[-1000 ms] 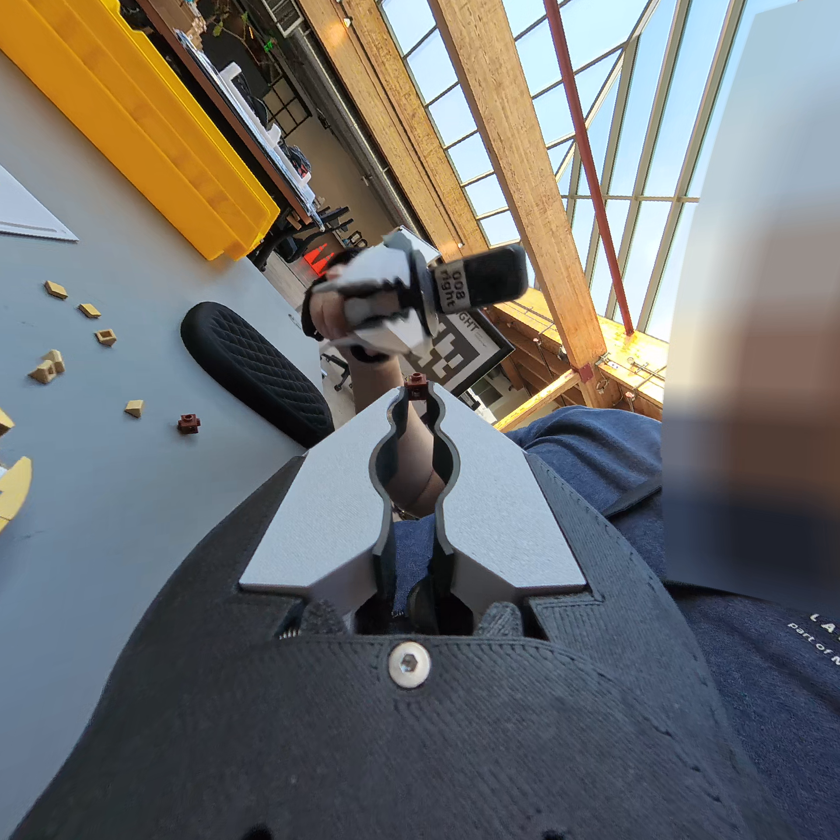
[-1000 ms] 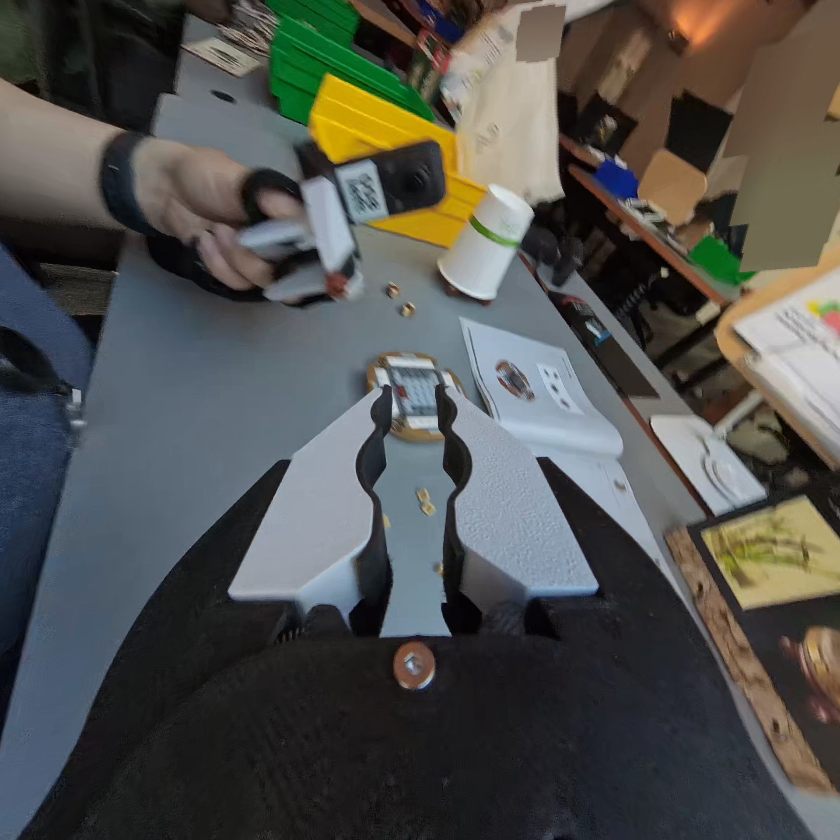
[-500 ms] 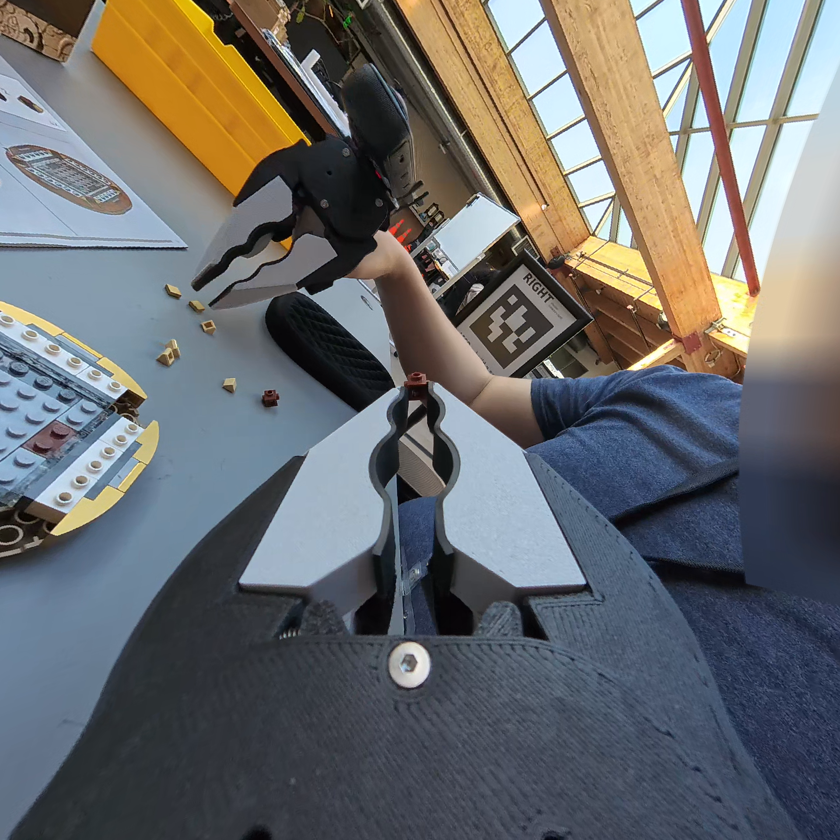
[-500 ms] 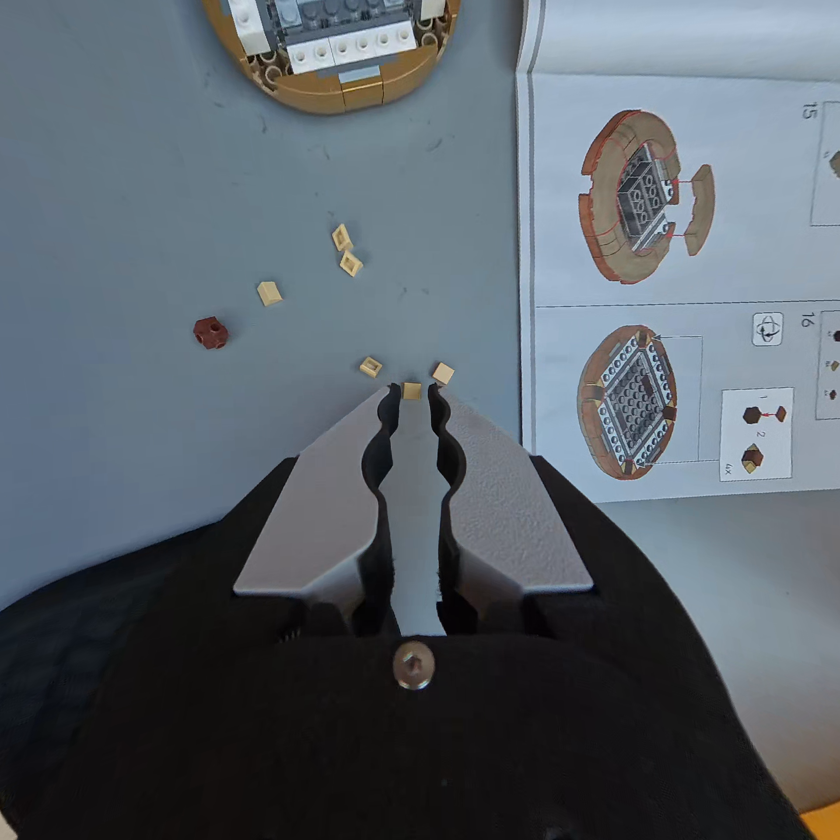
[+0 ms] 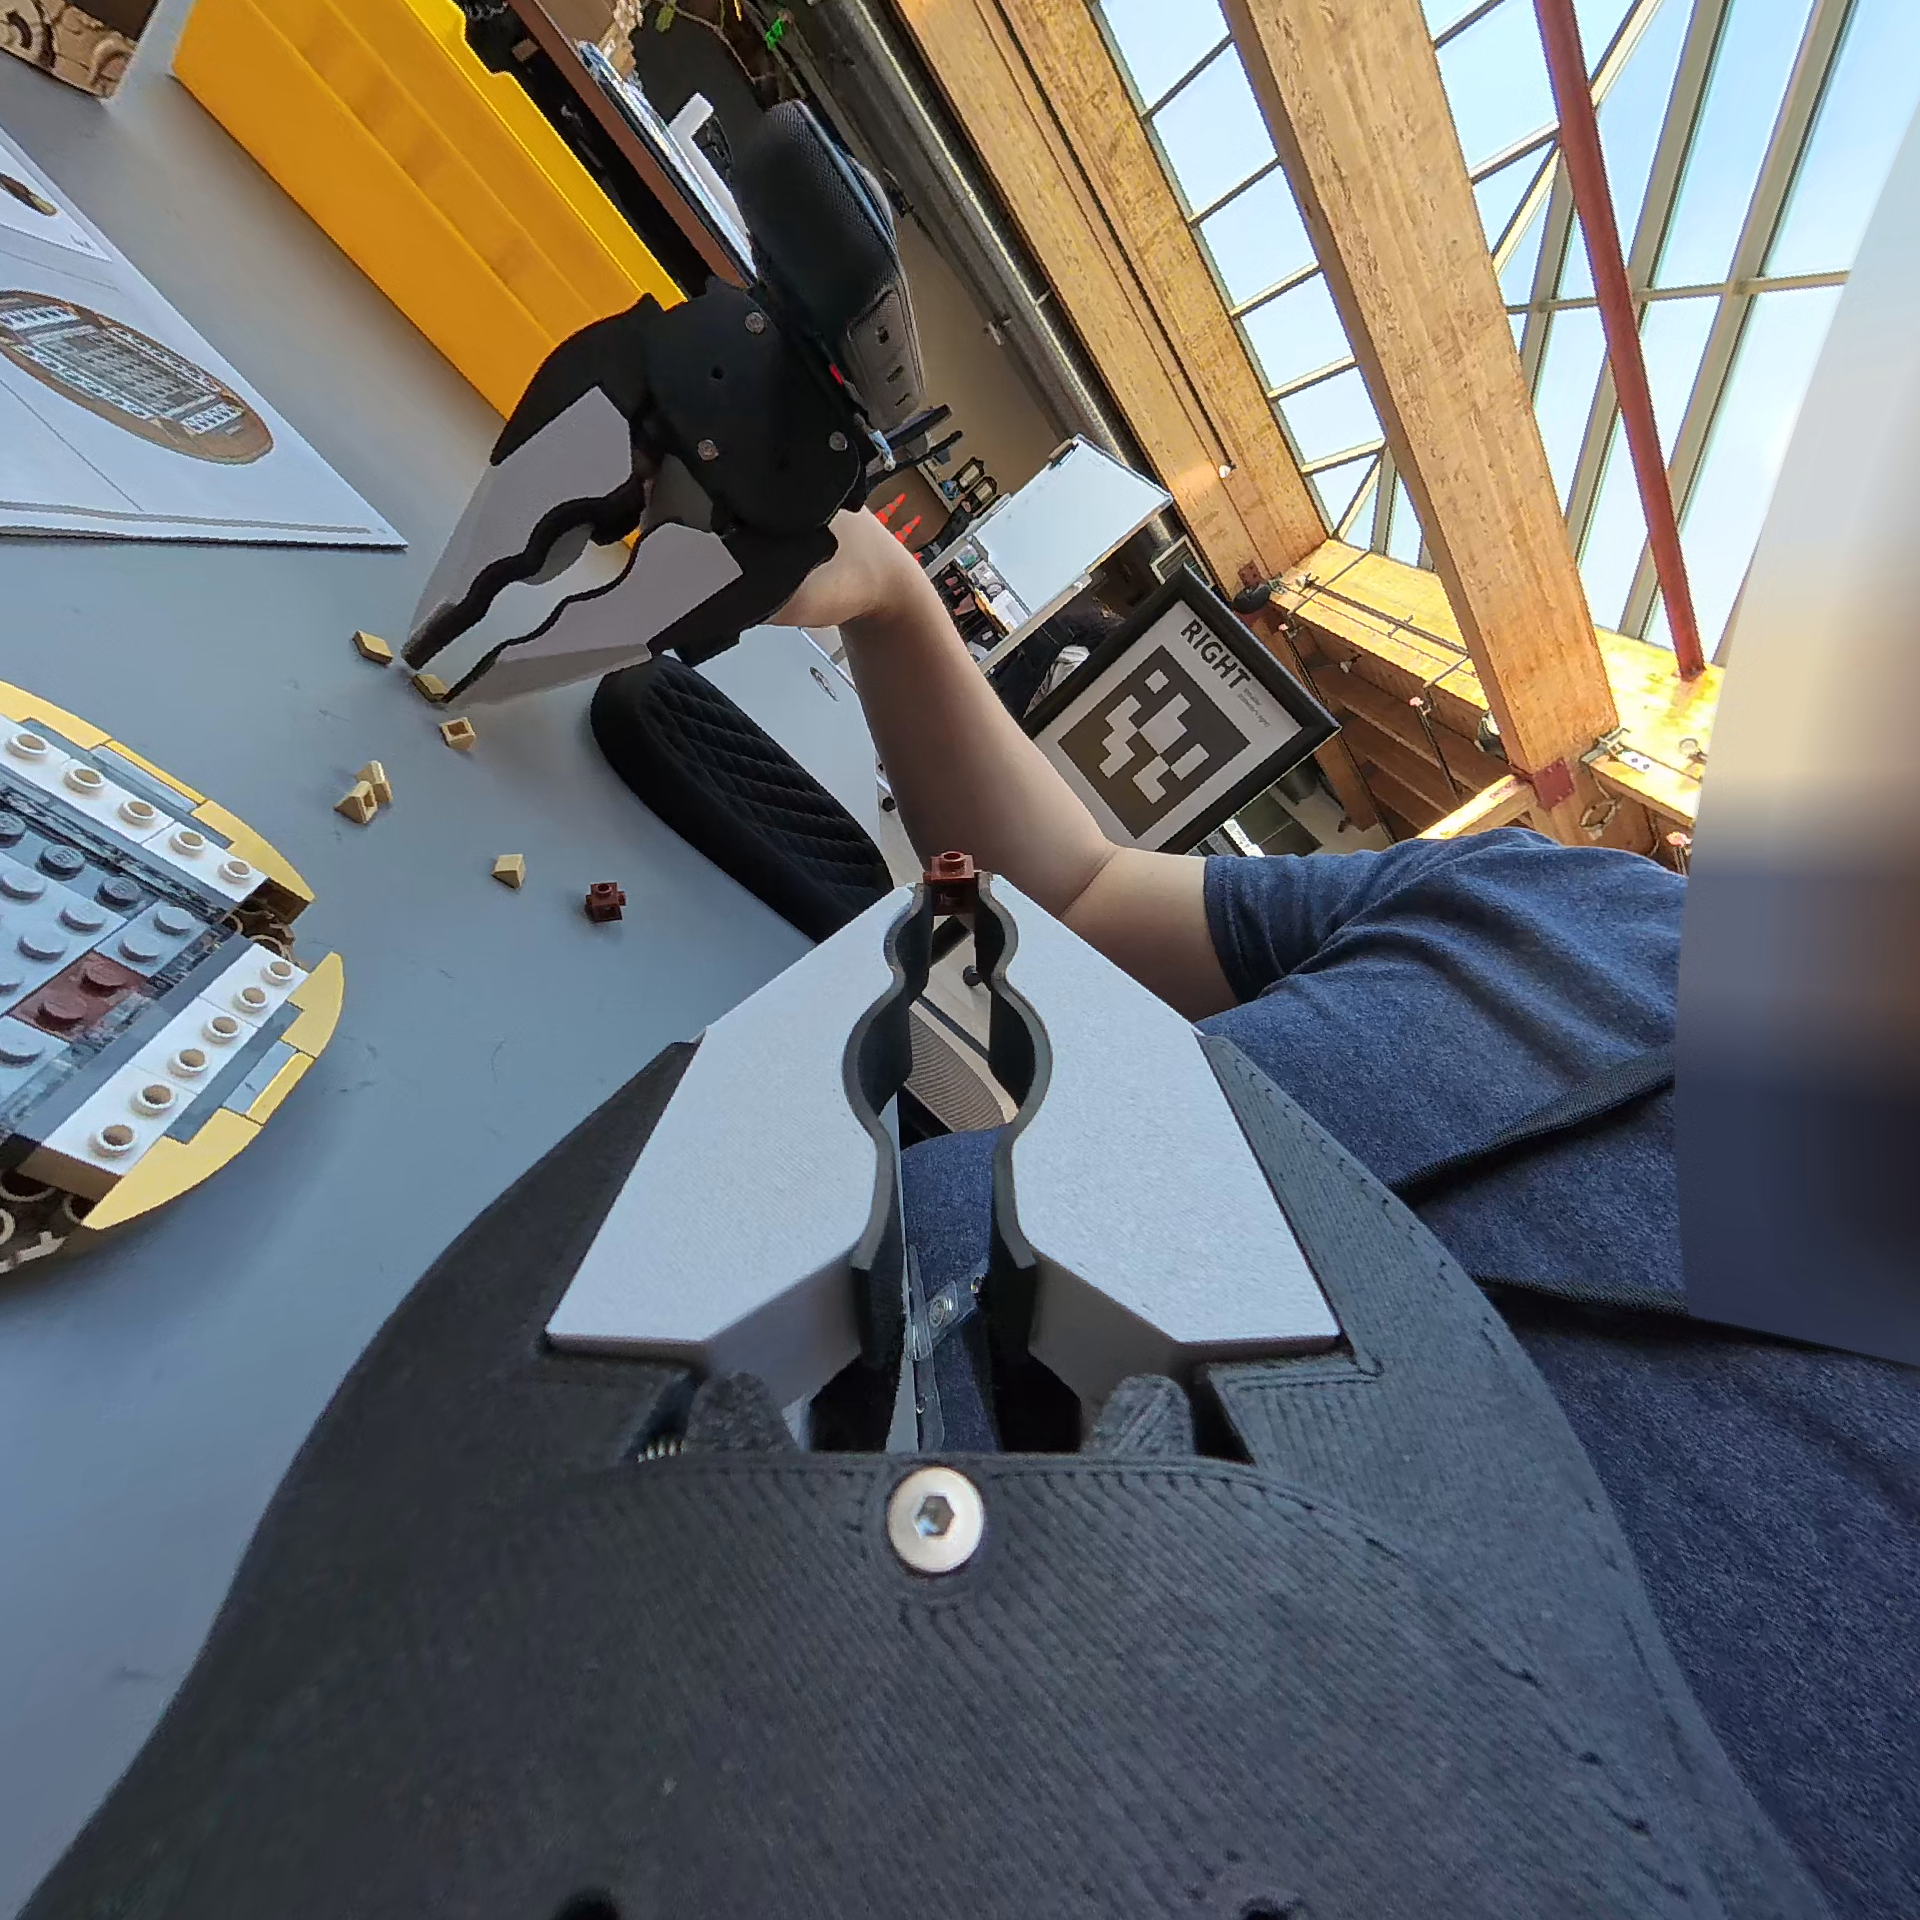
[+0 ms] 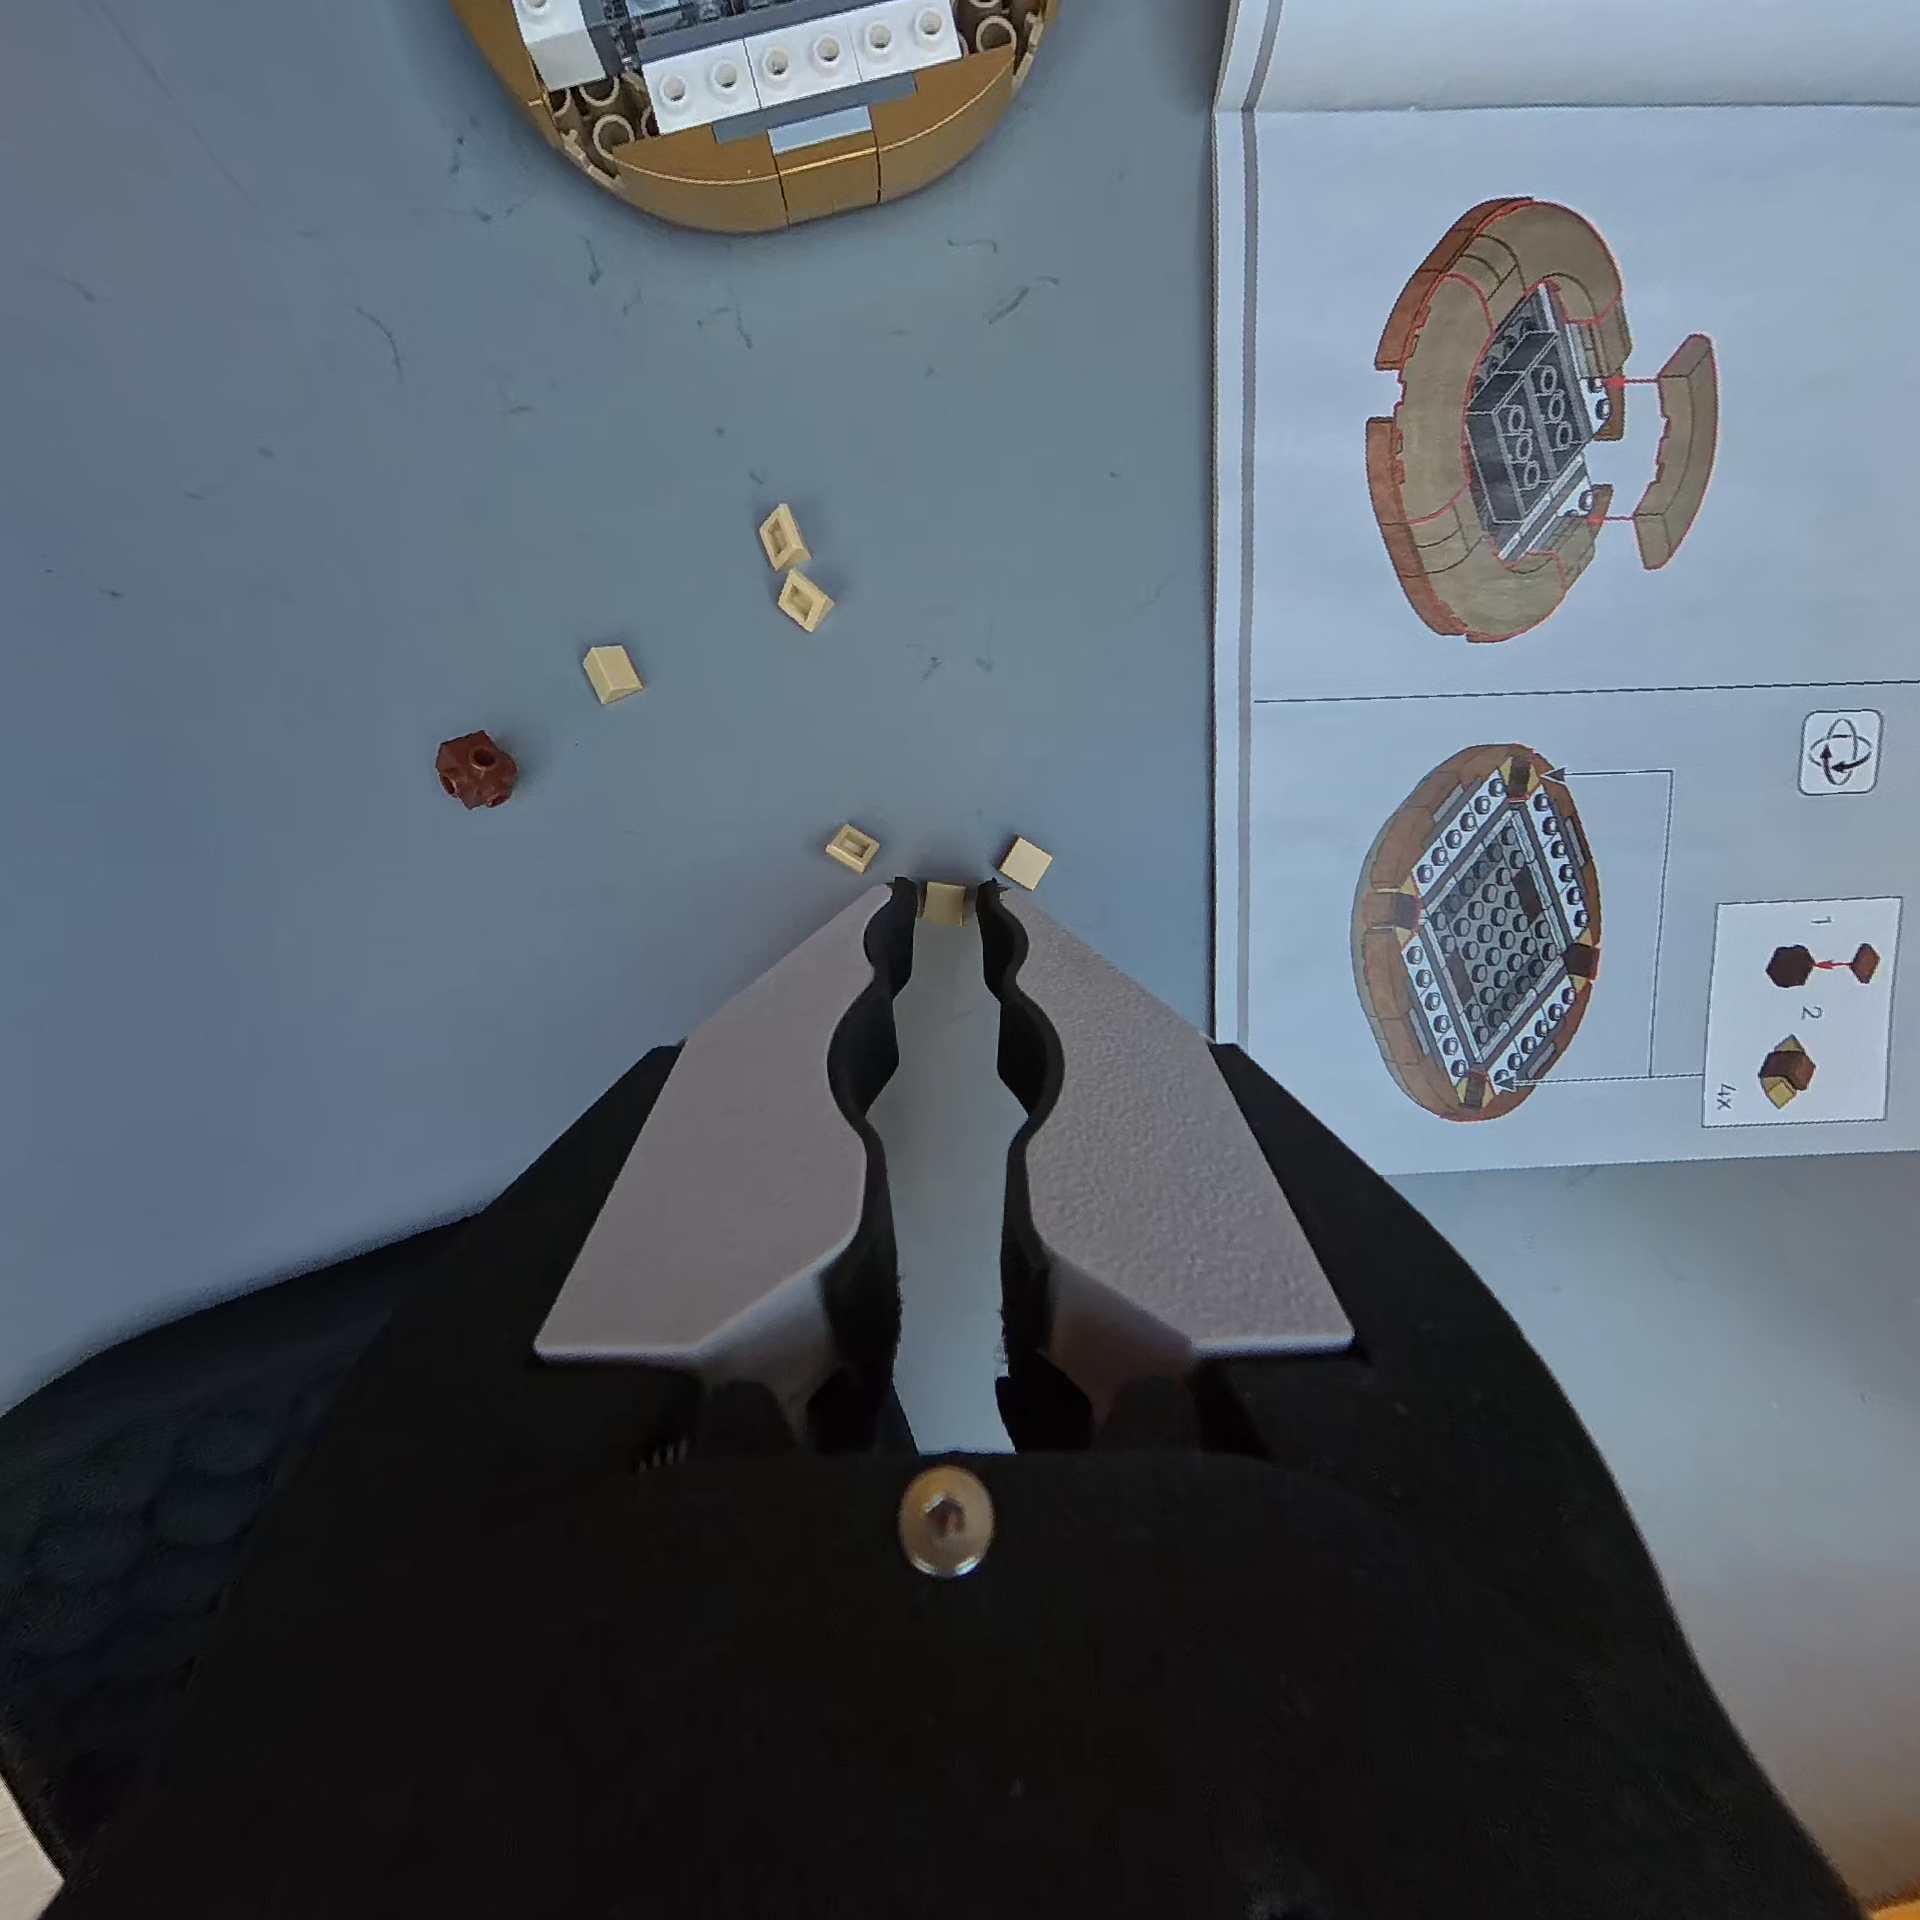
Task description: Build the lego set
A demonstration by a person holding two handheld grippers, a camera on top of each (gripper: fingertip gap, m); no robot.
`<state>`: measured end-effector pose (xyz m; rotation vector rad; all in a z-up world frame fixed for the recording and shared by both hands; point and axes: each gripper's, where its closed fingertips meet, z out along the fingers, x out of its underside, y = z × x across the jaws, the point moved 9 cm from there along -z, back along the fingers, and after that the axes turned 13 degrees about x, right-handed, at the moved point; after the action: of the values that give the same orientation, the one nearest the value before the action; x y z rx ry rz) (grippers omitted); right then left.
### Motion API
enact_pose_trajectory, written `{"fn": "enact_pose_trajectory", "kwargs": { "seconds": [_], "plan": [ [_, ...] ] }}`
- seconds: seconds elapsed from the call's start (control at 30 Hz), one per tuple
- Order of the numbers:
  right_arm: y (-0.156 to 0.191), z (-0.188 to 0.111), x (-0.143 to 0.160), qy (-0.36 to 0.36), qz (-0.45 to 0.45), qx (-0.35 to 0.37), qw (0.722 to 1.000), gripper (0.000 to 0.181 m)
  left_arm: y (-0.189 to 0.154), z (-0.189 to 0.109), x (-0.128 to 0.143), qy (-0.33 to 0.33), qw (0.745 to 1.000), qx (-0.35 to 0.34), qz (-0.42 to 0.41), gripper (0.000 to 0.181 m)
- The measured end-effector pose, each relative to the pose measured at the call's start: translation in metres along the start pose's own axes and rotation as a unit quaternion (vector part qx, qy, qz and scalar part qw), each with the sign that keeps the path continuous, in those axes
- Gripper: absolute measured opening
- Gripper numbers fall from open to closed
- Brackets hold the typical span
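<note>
My left gripper is shut on a small reddish-brown brick at its fingertips, held in the air off the table's edge. My right gripper points down at the grey table, jaws a little apart on either side of a small tan tile, with a thin gap on each side. In the left wrist view the right gripper touches down among the loose tan pieces. The round tan, white and grey lego model lies beyond them; it also shows in the left wrist view.
Other tan tiles and a second reddish-brown brick lie scattered nearby. The open instruction booklet lies to the right. A yellow bin and a black chair back stand by the table. My right fingertips sit around 20 cm from my left ones.
My right gripper swung from looking across the table to pointing down, then lowered onto the loose tan pieces, straddling one tile. My left gripper still holds its brick.
</note>
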<state>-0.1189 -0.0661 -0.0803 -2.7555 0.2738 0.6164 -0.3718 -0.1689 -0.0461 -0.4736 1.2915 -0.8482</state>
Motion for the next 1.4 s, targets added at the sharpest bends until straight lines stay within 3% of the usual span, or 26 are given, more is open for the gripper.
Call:
{"fn": "enact_pose_trajectory", "kwargs": {
  "seconds": [0.2,0.27,0.33,0.4,0.47,0.6,0.77,0.87,0.97,1.4],
  "plan": [
    [0.003,0.000,0.000,-0.016,0.007,0.004,1.000,0.007,-0.001,-0.001,-0.001,-0.012,1.000,0.004,0.013,0.005],
    [0.008,-0.010,-0.007,-0.066,0.016,0.013,0.998,0.007,-0.003,-0.002,-0.002,-0.029,0.999,0.013,0.034,0.005],
    [0.019,-0.031,-0.024,-0.170,0.040,0.012,0.985,0.007,-0.008,-0.003,-0.005,-0.051,0.996,0.024,0.067,0.005],
    [0.037,-0.061,-0.045,-0.325,0.073,-0.017,0.943,0.007,-0.016,-0.003,-0.006,-0.076,0.990,0.041,0.114,0.005],
    [0.056,-0.090,-0.061,-0.459,0.102,-0.053,0.881,0.007,-0.024,0.000,-0.007,-0.093,0.981,0.058,0.160,0.005],
    [0.081,-0.119,-0.077,-0.576,0.121,-0.093,0.803,0.006,-0.036,0.008,-0.007,-0.117,0.969,0.115,0.184,0.005],
    [0.094,-0.126,-0.096,-0.575,0.182,-0.180,0.777,0.006,-0.051,0.016,-0.006,-0.127,0.951,0.106,0.261,0.005],
    [0.102,-0.122,-0.104,-0.557,0.185,-0.174,0.790,0.006,-0.062,0.020,-0.007,-0.114,0.941,0.077,0.310,0.005],
    [0.105,-0.121,-0.107,-0.558,0.194,-0.189,0.784,0.006,-0.070,0.022,-0.008,-0.101,0.934,0.057,0.337,0.005],
    [0.105,-0.118,-0.106,-0.553,0.197,-0.194,0.786,0.007,-0.080,0.028,-0.009,-0.066,0.923,0.011,0.379,0.005]
  ]
}}
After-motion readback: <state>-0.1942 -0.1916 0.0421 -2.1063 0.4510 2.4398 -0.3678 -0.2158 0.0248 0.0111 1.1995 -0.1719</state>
